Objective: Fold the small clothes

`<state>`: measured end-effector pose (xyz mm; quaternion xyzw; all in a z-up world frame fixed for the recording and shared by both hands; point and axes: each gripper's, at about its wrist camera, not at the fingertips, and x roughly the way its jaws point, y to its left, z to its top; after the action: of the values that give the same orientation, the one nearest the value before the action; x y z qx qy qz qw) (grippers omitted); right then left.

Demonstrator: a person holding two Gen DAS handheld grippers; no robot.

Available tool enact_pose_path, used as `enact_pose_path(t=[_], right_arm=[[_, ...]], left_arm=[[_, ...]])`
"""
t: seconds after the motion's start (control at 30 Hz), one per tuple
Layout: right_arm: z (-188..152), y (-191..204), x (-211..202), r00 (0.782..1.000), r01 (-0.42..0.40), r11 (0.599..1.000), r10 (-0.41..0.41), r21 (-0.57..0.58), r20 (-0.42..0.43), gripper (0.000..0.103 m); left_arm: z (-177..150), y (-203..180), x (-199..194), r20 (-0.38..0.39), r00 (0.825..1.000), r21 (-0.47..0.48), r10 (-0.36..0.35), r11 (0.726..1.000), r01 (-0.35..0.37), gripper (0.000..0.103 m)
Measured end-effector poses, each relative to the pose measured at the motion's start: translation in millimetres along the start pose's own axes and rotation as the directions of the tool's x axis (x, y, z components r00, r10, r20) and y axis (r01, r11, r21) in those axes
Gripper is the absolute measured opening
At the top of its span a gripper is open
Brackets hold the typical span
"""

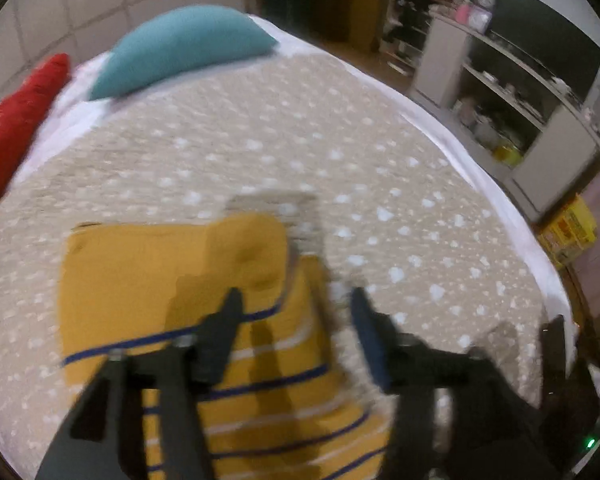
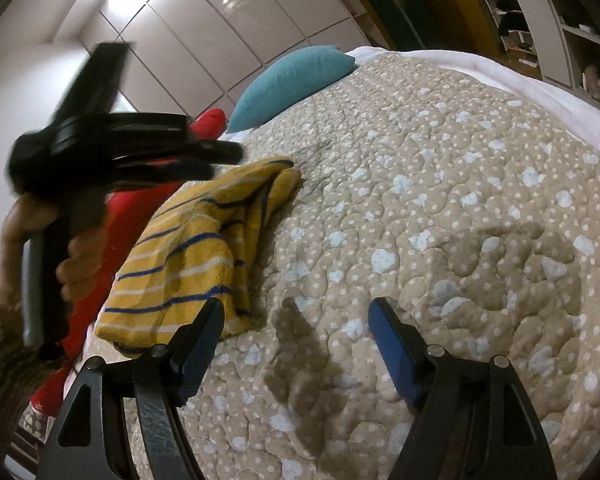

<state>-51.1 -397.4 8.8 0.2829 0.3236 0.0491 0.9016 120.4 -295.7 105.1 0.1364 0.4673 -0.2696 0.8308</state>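
On the bed, over a beige quilt (image 2: 440,200) dotted with pale hearts, lies a small yellow garment (image 1: 172,276) with blue and white stripes, part-folded so a plain yellow panel lies across its upper half. It sits toward the side of the bed near the red pillow (image 1: 16,120), with a teal pillow (image 1: 184,46) further up at the head.

The left hand-held gripper (image 1: 296,312) hangs just above the garment's right edge, its jaws apart and nothing between them; the picture there is blurred. From the other side you can see a hand (image 2: 40,248) wrapped around its handle, a knitted sleeve at the wrist. The right hand-held gripper (image 2: 296,316) hovers over bare quilt just beside the garment's near corner, jaws wide apart and empty, its shadow falling on the cover below.

As for things that hold other things: a white shelf unit (image 1: 496,92) stands against the far wall, its open compartments crammed with small items too blurred to name, apart from something yellow on a low shelf. A yellow box (image 1: 568,232) sits on the floor beside the bed; what is in it I cannot tell.
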Motion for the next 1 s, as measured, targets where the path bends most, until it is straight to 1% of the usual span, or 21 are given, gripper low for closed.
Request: enact_pose_path(t=[0.07, 0.13, 0.17, 0.23, 0.27, 0.3, 0.33, 0.37, 0.4, 0.43, 0.5, 0.53, 0.6, 0.67, 0.7, 0.73, 0.77, 0.8, 0.83, 0.9, 1.0], right_arm=[[0, 1, 1, 1.0, 0.004, 1.0, -0.004, -0.003, -0.001, 0.079], [0, 1, 2, 1.0, 0.008, 1.0, -0.008, -0.002, -0.001, 0.079], [1, 2, 3, 1.0, 0.01, 1.0, -0.01, -0.003, -0.002, 0.079], [1, 2, 4, 1.0, 0.015, 1.0, -0.015, -0.005, -0.003, 0.079], [1, 2, 4, 1.0, 0.018, 1.0, -0.018, -0.005, -0.003, 0.079], [1, 2, 5, 1.0, 0.02, 1.0, -0.02, -0.005, -0.002, 0.078], [1, 3, 4, 1.0, 0.022, 1.0, -0.022, -0.004, -0.001, 0.078], [1, 2, 4, 1.0, 0.023, 1.0, -0.023, -0.003, 0.0, 0.078], [1, 2, 5, 1.0, 0.025, 1.0, -0.025, -0.003, 0.0, 0.078], [0, 2, 4, 1.0, 0.027, 1.0, -0.027, -0.003, 0.0, 0.078], [0, 2, 5, 1.0, 0.029, 1.0, -0.029, -0.005, -0.001, 0.078], [1, 2, 5, 1.0, 0.028, 1.0, -0.028, -0.005, 0.0, 0.078], [1, 2, 5, 1.0, 0.026, 1.0, -0.026, -0.004, 0.0, 0.078], [1, 2, 5, 1.0, 0.027, 1.0, -0.027, -0.004, 0.0, 0.078], [1, 2, 5, 1.0, 0.027, 1.0, -0.027, -0.004, 0.0, 0.078], [1, 2, 5, 1.0, 0.028, 1.0, -0.028, -0.005, -0.001, 0.078], [1, 2, 5, 1.0, 0.027, 1.0, -0.027, -0.005, 0.0, 0.078], [1, 2, 5, 1.0, 0.026, 1.0, -0.026, -0.004, 0.0, 0.078], [1, 2, 5, 1.0, 0.024, 1.0, -0.024, -0.002, 0.001, 0.078], [1, 1, 5, 1.0, 0.023, 1.0, -0.023, 0.0, 0.001, 0.078], [1, 1, 5, 1.0, 0.022, 1.0, -0.022, 0.0, 0.001, 0.079]], left_arm=[[-6, 7, 2, -0.001, 0.998, -0.003, 0.063, 0.998, -0.063, 0.06], [-18, 15, 20, -0.053, 0.994, -0.009, 0.092, 0.996, -0.093, 0.06], [-25, 12, 30, -0.074, 0.991, 0.016, 0.109, 0.994, -0.108, 0.06], [-35, -12, 35, -0.029, 0.977, 0.154, 0.211, 0.967, -0.204, 0.06], [-35, -18, 33, -0.024, 0.974, 0.18, 0.227, 0.959, -0.219, 0.057], [-34, -23, 28, -0.033, 0.976, 0.185, 0.213, 0.961, -0.204, 0.053], [-33, -24, 19, -0.039, 0.986, 0.166, 0.16, 0.974, -0.152, 0.048], [-30, -22, 7, -0.027, 0.995, 0.138, 0.092, 0.987, -0.088, 0.048], [-29, -20, -4, -0.007, 0.999, 0.119, 0.049, 0.992, -0.047, 0.048], [-27, -18, -14, 0.023, 0.999, 0.104, 0.039, 0.994, -0.041, 0.048], [-25, -7, -29, 0.079, 0.994, 0.067, 0.077, 0.994, -0.082, 0.052], [-24, 5, -31, 0.097, 0.989, 0.027, 0.11, 0.993, -0.113, 0.058], [-27, 16, -19, 0.07, 0.977, 0.015, 0.203, 0.979, -0.205, 0.059], [-39, 11, 14, -0.019, 0.964, 0.112, 0.267, 0.958, -0.263, 0.059], [-50, 1, 28, -0.027, 0.946, 0.197, 0.323, 0.93, -0.311, 0.06], [-53, -8, 30, 0.018, 0.935, 0.241, 0.354, 0.906, -0.348, 0.059], [-56, -18, 27, 0.06, 0.922, 0.289, 0.382, 0.877, -0.383, 0.056], [-55, -22, 23, 0.06, 0.924, 0.301, 0.376, 0.876, -0.376, 0.052], [-48, -20, 12, 0.045, 0.951, 0.267, 0.307, 0.913, -0.308, 0.05], [-35, -12, -6, 0.061, 0.979, 0.19, 0.195, 0.96, -0.203, 0.05], [-23, -3, -11, 0.094, 0.968, 0.13, 0.234, 0.961, -0.245, 0.064]])
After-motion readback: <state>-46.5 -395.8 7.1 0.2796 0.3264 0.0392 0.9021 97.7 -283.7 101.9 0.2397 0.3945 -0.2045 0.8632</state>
